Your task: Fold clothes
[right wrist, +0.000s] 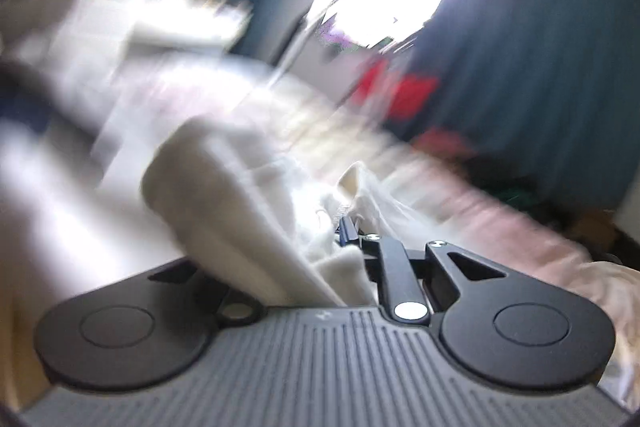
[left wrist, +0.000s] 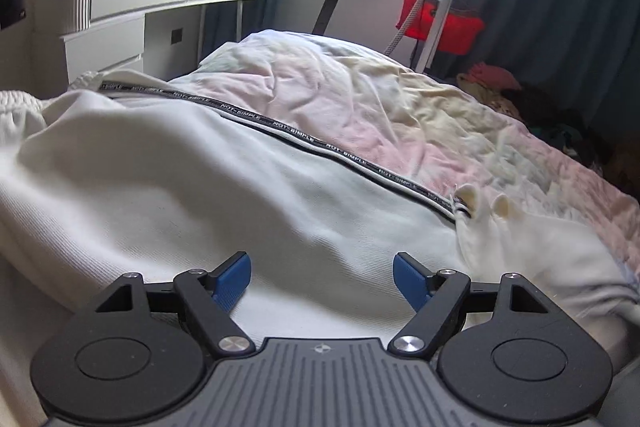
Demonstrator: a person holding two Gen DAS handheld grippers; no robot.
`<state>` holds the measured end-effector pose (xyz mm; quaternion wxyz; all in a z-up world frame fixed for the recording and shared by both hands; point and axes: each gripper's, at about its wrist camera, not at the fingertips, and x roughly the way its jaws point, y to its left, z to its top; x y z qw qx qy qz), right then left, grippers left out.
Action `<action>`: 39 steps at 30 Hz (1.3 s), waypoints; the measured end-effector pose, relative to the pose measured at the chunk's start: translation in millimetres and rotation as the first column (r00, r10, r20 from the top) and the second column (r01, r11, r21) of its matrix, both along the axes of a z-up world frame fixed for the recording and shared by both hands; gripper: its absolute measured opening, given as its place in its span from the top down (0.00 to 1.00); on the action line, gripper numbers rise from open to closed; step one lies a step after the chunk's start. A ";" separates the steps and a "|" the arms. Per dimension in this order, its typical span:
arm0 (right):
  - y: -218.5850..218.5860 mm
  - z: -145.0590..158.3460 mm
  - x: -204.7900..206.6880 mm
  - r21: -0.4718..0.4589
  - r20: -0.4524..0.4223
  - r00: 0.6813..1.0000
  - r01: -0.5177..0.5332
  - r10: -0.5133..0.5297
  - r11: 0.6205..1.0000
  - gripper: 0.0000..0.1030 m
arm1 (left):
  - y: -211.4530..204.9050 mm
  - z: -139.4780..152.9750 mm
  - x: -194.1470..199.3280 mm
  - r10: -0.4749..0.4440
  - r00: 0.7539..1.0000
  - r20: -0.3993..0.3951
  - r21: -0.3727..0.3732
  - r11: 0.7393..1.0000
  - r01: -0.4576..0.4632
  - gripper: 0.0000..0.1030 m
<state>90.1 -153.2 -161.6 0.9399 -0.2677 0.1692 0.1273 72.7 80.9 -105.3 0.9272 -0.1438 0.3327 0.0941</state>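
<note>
Left wrist: left gripper (left wrist: pixel 322 277) jaws spread over white garment (left wrist: pixel 168 187); right gripper (right wrist: pixel 340 231) jaws clamp garment edge.

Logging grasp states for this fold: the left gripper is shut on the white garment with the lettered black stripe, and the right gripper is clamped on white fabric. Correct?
Not quite. The left gripper is open, holding nothing, just above the white garment with its lettered black stripe, as the left wrist view shows. The right gripper is indeed clamped on white fabric.
</note>
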 end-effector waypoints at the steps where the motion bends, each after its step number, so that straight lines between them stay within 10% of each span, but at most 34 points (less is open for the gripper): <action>1: 8.9 -16.2 -5.3 -0.091 0.017 1.000 -0.020 0.021 0.996 0.85 | 0.5 0.5 0.0 -0.002 1.000 0.001 -0.007 1.000 0.002 0.23; 4: 12.9 -22.9 -9.4 -0.152 0.046 0.998 -0.030 0.038 0.988 0.85 | 0.5 3.0 -1.7 -0.004 1.000 0.010 -0.024 1.000 0.004 0.22; 19: 80.2 15.6 -25.4 0.182 -0.028 0.991 -0.121 0.128 0.976 0.81 | 31.0 27.6 -9.5 0.035 0.988 0.148 -0.062 0.998 -0.026 0.23; 24: 67.6 21.6 -33.6 0.274 -0.151 0.960 -0.189 0.236 0.943 0.31 | 38.7 28.9 -9.2 0.030 0.988 0.151 -0.084 0.996 -0.017 0.23; 27: 50.7 36.9 -49.5 0.379 -0.248 0.928 -0.170 0.277 0.910 0.24 | 37.4 32.9 -11.7 0.009 0.986 0.164 -0.063 0.998 0.001 0.23; 32: 9.2 67.9 -65.1 0.497 -0.331 0.908 -0.063 0.256 0.866 0.25 | 28.7 36.6 -24.2 -0.077 0.980 0.181 -0.061 0.994 0.090 0.23; 39: -89.4 77.5 -49.3 0.566 -0.457 0.887 0.349 -0.068 0.747 0.25 | -10.3 29.9 -37.2 -0.307 0.935 0.180 -0.097 0.940 0.327 0.29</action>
